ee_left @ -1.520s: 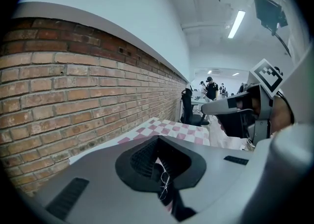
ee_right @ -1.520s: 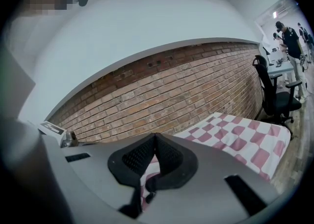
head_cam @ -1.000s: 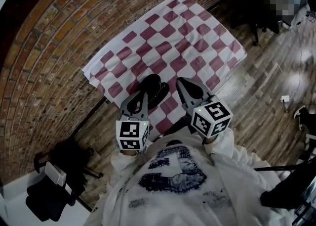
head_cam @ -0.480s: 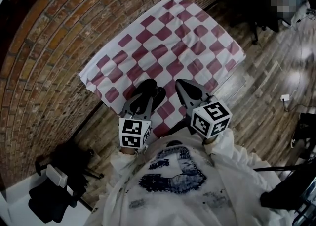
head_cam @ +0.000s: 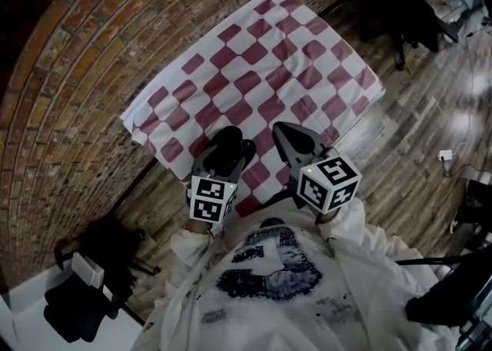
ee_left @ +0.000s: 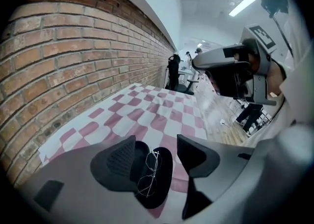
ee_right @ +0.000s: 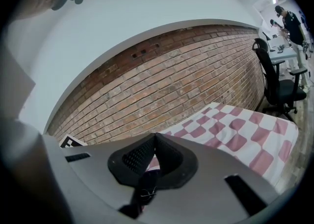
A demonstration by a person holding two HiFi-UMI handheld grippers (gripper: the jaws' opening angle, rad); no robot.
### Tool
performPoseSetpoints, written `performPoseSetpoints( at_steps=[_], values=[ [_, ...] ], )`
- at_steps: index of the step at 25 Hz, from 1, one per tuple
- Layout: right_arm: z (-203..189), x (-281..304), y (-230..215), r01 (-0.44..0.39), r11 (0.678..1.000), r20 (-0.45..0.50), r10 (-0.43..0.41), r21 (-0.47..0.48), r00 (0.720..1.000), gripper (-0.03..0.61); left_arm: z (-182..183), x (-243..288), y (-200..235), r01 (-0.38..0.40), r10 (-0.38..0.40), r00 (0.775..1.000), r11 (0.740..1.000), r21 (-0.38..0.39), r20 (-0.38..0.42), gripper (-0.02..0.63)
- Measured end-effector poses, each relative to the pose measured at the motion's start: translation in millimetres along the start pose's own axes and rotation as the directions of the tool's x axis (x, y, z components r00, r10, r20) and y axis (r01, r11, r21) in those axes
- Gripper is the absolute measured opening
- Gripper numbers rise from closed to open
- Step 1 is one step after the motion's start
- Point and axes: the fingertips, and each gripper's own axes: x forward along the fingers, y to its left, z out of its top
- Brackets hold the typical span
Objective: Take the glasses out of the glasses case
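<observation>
- Head view — the glasses case (head_cam: pixel 229 139) lies at the near edge of the checked cloth (head_cam: pixel 261 65). The left gripper (head_cam: pixel 223 159) is over it and the right gripper (head_cam: pixel 283 130) is beside it.
- Left gripper view — jaws opening wide, gripping nothing. Only here do the glasses (ee_left: pixel 147 173) show, in the open case; probably lining up to pick.
- Right gripper view — jaws closed together, empty, apparently waiting.

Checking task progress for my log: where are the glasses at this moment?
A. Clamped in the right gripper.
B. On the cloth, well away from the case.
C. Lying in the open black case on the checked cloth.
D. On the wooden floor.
C: the left gripper view shows the glasses lying in the open black case, which rests on the checked cloth.
</observation>
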Motion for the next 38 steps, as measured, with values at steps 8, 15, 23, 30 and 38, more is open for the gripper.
performPoseSetpoints(
  at_steps=[8, 15, 23, 30, 38],
  values=[
    [-1.9, 10.2, -6.1, -0.024, 1.0, -0.019, 0.024, 0.003, 1.0, 0.014, -19.4, 26.6, 3.1, 0.011, -0.006, 0.995, 0.999, 0.051, -0.095, 0.281],
    [-8.3, 20.0, -4.8, -0.04, 0.999, -0.037, 0.041, 0.011, 0.998, 0.014, -32.3, 38.5, 6.9, 0.024, -0.014, 0.988, 0.998, 0.063, -0.152, 0.279],
    [-14.9, 26.6, -4.9, -0.043, 0.999, -0.044, 0.044, 0.021, 0.998, 0.014, -50.4, 51.9, 5.6, 0.056, -0.038, 0.973, 0.996, 0.074, -0.226, 0.278],
    [-17.6, 30.6, -5.4, -0.034, 0.999, -0.045, 0.035, 0.029, 0.998, 0.014, -62.6, 62.6, 8.5, 0.071, -0.044, 0.963, 0.993, 0.09, -0.267, 0.258],
    [-19.2, 32.4, -10.0, -0.022, 0.999, -0.045, 0.024, 0.039, 0.999, 0.014, -71.5, 70.7, 7.1, 0.084, -0.051, 0.952, 0.992, 0.098, -0.301, 0.238]
  ],
)
